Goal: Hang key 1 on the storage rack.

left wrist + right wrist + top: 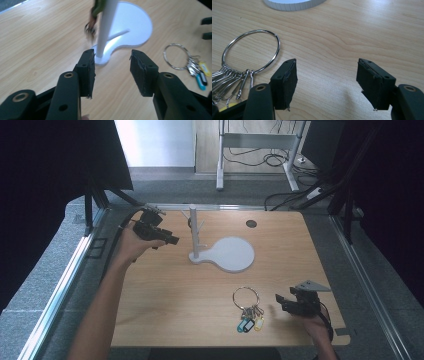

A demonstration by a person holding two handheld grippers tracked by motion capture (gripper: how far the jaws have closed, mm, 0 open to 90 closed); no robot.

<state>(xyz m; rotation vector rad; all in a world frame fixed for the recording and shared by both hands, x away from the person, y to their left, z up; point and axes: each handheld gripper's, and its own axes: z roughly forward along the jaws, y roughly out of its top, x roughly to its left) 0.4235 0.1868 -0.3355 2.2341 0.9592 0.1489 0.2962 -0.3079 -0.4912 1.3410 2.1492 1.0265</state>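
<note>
Key ring left of right gripper, white stand behind

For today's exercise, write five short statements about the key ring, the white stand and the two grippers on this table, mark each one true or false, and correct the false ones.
1. The key ring lies flat on the table. True.
2. The right gripper is clamped on the key ring. False: its jaws stand open and hold nothing, with the ring off to one side.
3. The white stand has an upright pole on a flat base. True.
4. The left gripper holds the pole. False: its jaws are apart and hold nothing, with the pole beyond them.
5. Something small hangs from the stand. True, though blurred.
</note>
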